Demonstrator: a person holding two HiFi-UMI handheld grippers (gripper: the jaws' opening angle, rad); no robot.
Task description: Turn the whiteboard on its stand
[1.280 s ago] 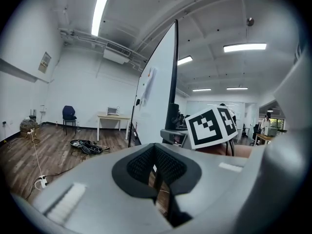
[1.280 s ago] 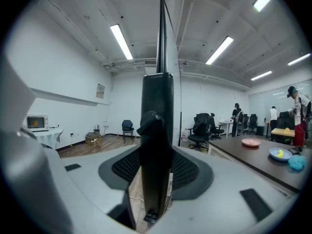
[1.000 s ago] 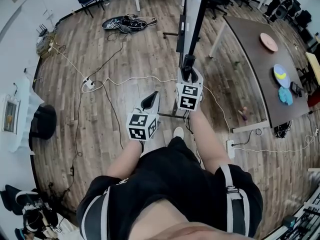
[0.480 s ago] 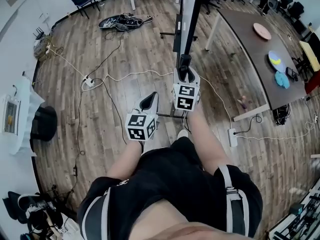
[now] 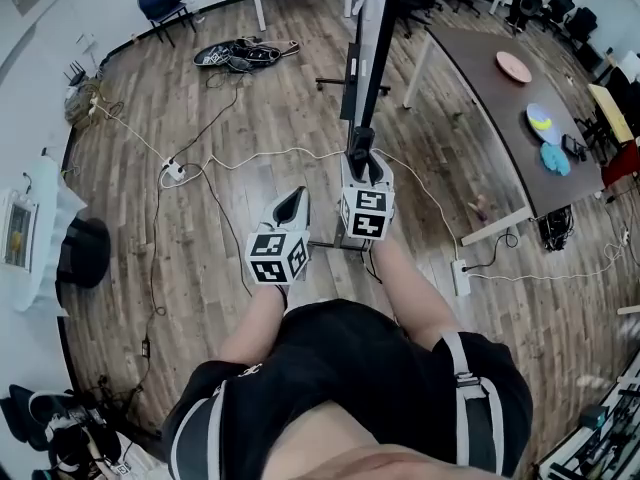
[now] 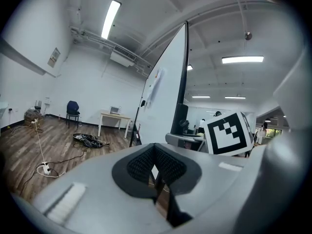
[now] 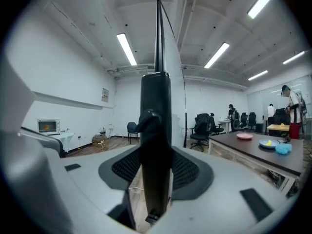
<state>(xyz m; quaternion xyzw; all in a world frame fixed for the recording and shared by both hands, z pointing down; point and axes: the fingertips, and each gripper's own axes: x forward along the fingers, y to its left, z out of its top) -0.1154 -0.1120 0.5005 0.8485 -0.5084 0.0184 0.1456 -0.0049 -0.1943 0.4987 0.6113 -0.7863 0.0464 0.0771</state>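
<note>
The whiteboard [image 5: 372, 38] is seen edge-on in the head view, upright on its stand over the wooden floor [image 5: 250, 118], straight ahead of the person and to the left of the brown counter [image 5: 490, 118]. Its dark lower edge is clamped by the right hand-held gripper [image 5: 362, 151]. In the right gripper view the black frame [image 7: 155, 111] of the board runs up between the two jaws, and both ribbed pads are pressed against it, so the jaws are held fairly wide by the thickness of the frame. The white face of the board [image 7: 171, 62] rises above the frame, toward the ceiling lights.

The left hand-held gripper [image 5: 297, 200] is held lower and to the left, near the right one but apart from the board. In the left gripper view its jaws [image 6: 155, 165] are brought together with nothing between them. The whiteboard [image 6: 165, 96] is seen beyond them, slanted in that view, with the marker cube [image 6: 226, 133] of the right hand-held gripper beside it.

A pink plate [image 5: 513, 66] and a blue plate [image 5: 540, 118] are set on the counter. White cables and a power strip [image 5: 175, 171] are spread on the floor, and a blue chair [image 5: 160, 0] is placed near the far wall.
</note>
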